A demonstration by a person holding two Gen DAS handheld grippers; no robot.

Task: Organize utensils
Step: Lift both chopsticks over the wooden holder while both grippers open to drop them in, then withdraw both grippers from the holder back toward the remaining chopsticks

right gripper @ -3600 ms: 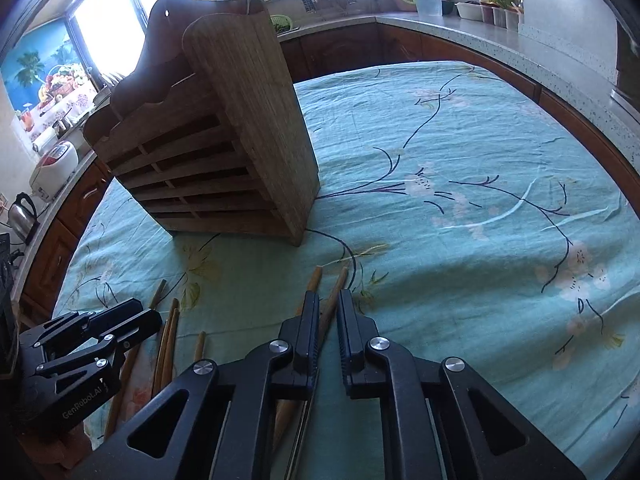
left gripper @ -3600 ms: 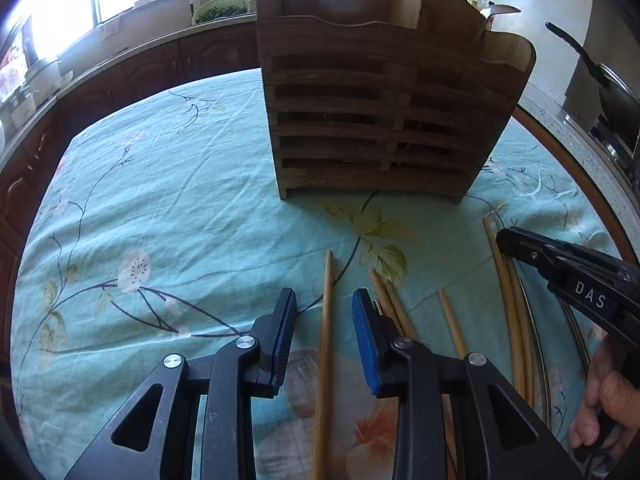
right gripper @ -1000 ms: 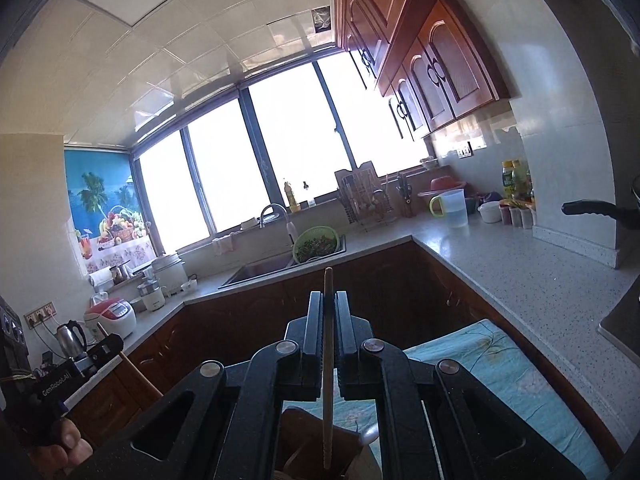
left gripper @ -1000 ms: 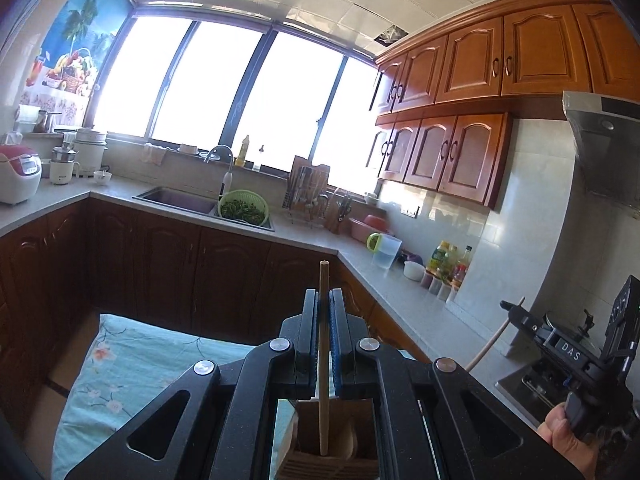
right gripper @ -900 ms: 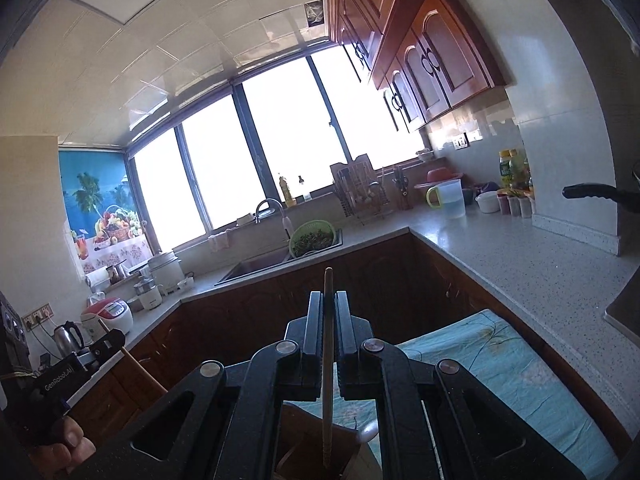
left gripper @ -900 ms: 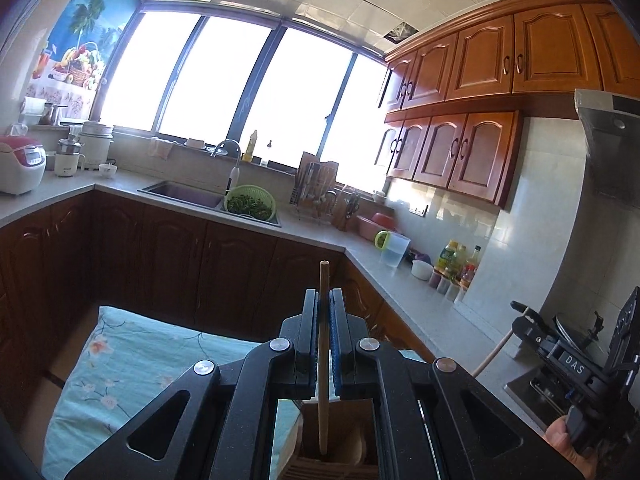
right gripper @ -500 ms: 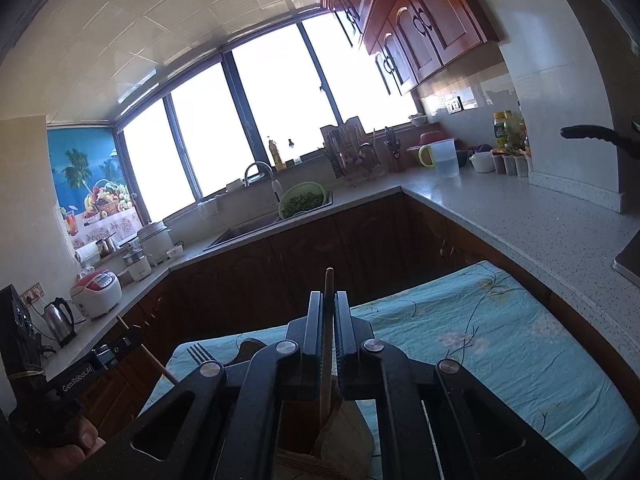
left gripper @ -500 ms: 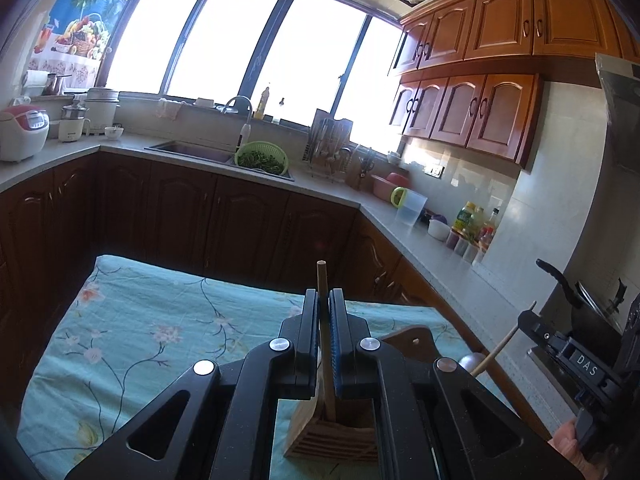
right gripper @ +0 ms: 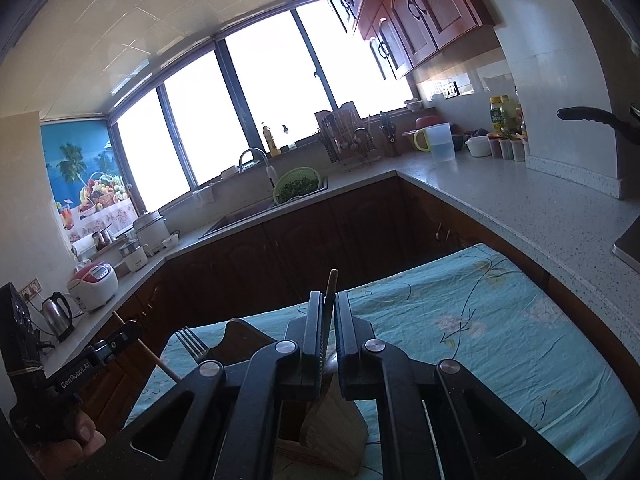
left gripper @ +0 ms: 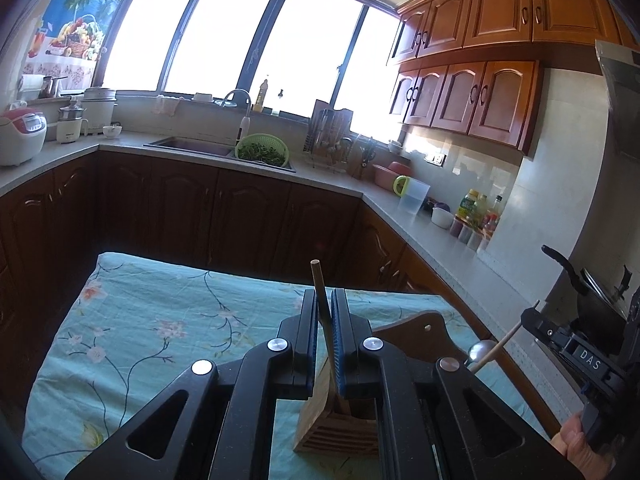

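Left gripper [left gripper: 325,316]: its jaws are a little apart, with a wooden chopstick [left gripper: 320,292] between them. The stick leans to the left. I cannot tell if the jaws are pinching it.

Right gripper [right gripper: 328,320]: its jaws are also a little apart, with a second chopstick [right gripper: 331,284] standing between them. I cannot tell if it is pinched either.

Where the sticks go: each stick points down into the wooden holder [left gripper: 340,420] right under the jaws.

Wooden holder: it stands on the table with the blue flower cloth [left gripper: 160,320]. Its tall back has a round hole near the top.

In the holder: a fork [right gripper: 191,345] and a spoon [left gripper: 478,350] stick up out of it.

Farther out: a kitchen counter [right gripper: 520,208] runs around the room, with a green bowl of greens [left gripper: 262,151] by the sink.
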